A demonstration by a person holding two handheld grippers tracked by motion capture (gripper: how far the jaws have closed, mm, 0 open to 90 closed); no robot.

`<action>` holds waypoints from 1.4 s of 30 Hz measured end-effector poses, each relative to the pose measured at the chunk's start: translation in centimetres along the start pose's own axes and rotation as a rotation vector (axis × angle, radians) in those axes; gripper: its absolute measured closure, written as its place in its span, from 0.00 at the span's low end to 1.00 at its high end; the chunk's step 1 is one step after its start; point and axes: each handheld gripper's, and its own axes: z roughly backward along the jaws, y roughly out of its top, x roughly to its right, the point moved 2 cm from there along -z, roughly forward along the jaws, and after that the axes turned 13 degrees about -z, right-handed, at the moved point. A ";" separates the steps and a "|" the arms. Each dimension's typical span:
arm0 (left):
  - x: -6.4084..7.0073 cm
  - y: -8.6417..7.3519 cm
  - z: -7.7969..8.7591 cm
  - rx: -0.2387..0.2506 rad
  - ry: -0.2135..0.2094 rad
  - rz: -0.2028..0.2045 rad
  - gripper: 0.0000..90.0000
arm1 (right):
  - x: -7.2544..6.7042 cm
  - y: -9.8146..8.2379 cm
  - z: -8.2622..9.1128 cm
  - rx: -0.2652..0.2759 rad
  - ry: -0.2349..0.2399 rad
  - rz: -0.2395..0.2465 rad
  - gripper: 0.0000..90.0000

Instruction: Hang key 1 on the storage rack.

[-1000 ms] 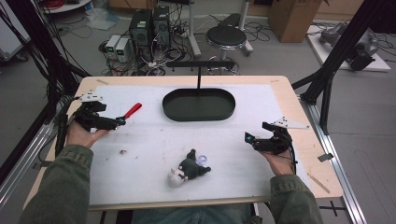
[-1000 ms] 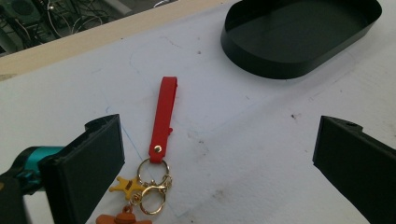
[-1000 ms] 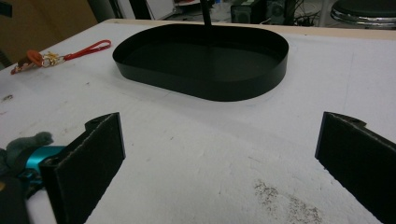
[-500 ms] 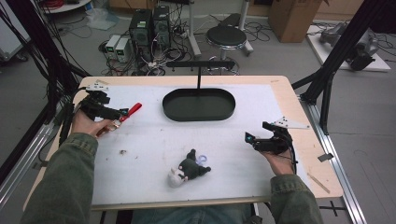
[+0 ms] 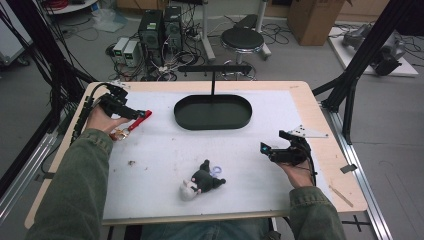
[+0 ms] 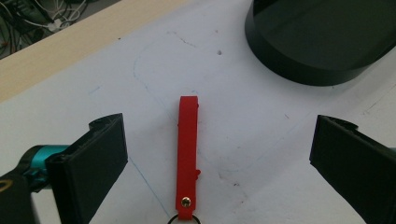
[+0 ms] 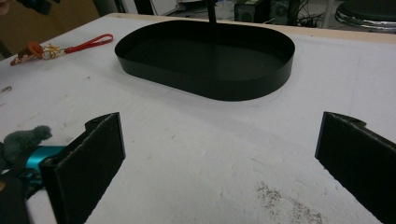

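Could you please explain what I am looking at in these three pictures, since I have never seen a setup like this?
A person sits at a table and holds a hand-held gripper in each hand; there is no robot arm. The high view looks down from above the person. Each of the other two pictures comes from a camera riding on one gripper, looking along its two black jaws.

The left gripper hovers at the red key strap, which lies flat between its open jaws with a metal ring at its near end; nothing is gripped yet. The right gripper is also open and holds nothing.

On the white mat lie a black oval tray on the far side from the person, and a small dark plush toy near the person.
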 end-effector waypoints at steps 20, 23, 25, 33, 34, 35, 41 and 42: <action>-2.0 -1.2 -4.5 -0.138 -0.048 0.071 0.08 | 0.1 0.0 0.1 -0.008 -0.002 0.005 0.01; -2.0 -1.4 -5.4 -0.200 -0.047 0.070 0.09 | 0.1 0.0 0.1 -0.012 -0.005 0.006 0.01; -1.9 -1.6 -6.1 -0.220 -0.049 0.076 0.10 | 0.0 -0.1 0.1 -0.013 -0.006 0.009 0.01; -1.5 -1.7 -7.5 -0.249 -0.063 0.064 0.23 | 0.1 -0.1 0.1 -0.020 -0.007 0.005 0.01; -1.6 -1.6 -7.5 -0.250 -0.062 0.062 0.25 | 0.1 -0.1 0.0 -0.020 -0.004 0.008 0.01; -1.6 -1.6 -7.5 -0.251 -0.058 0.061 0.28 | 0.1 -0.1 0.0 -0.022 -0.005 0.009 0.01; -1.6 -1.7 -7.6 -0.277 -0.018 0.054 0.42 | 0.1 -0.2 0.0 -0.026 -0.010 0.009 0.01; -1.5 -1.5 -7.6 -0.268 -0.008 0.049 0.44 | 0.2 -0.1 0.0 -0.022 -0.013 0.015 0.01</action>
